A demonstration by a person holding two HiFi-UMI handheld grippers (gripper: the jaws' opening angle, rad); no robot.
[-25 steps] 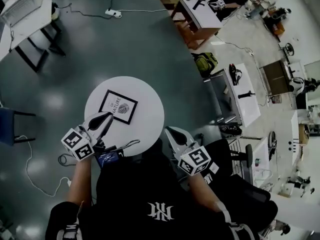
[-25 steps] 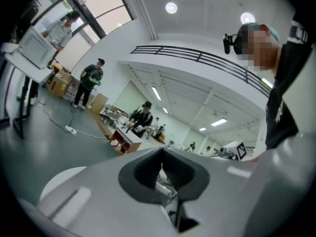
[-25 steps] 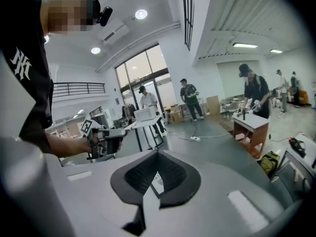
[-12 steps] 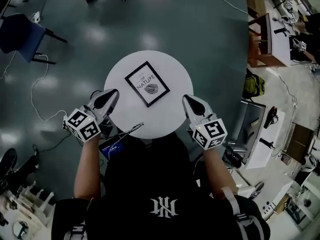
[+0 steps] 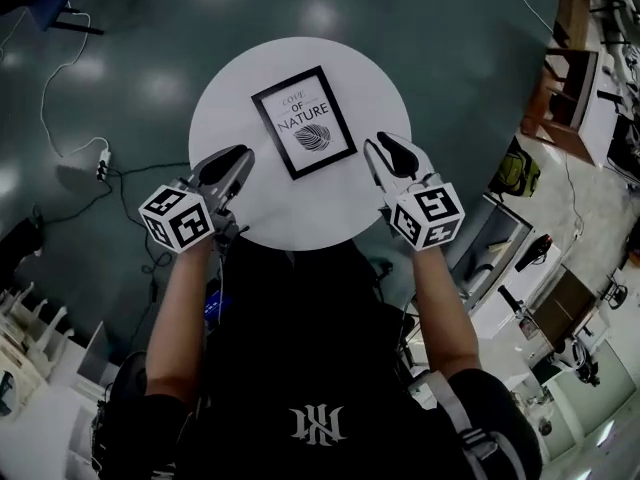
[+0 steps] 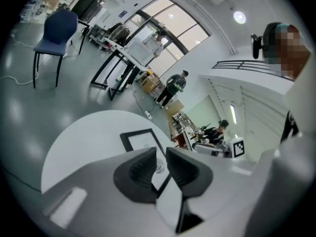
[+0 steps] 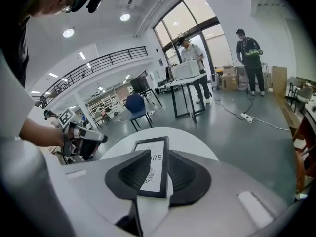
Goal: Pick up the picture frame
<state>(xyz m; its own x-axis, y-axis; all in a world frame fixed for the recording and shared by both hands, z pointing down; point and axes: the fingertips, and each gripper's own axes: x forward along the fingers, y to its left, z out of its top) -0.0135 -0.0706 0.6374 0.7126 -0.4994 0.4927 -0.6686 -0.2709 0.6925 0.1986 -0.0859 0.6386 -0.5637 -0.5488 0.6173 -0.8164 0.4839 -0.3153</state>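
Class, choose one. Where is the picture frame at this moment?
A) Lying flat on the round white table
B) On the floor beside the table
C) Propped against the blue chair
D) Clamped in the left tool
A: the picture frame lies flat on the round white table; the left tool and right tool flank it, jaws opening with nothing between them.
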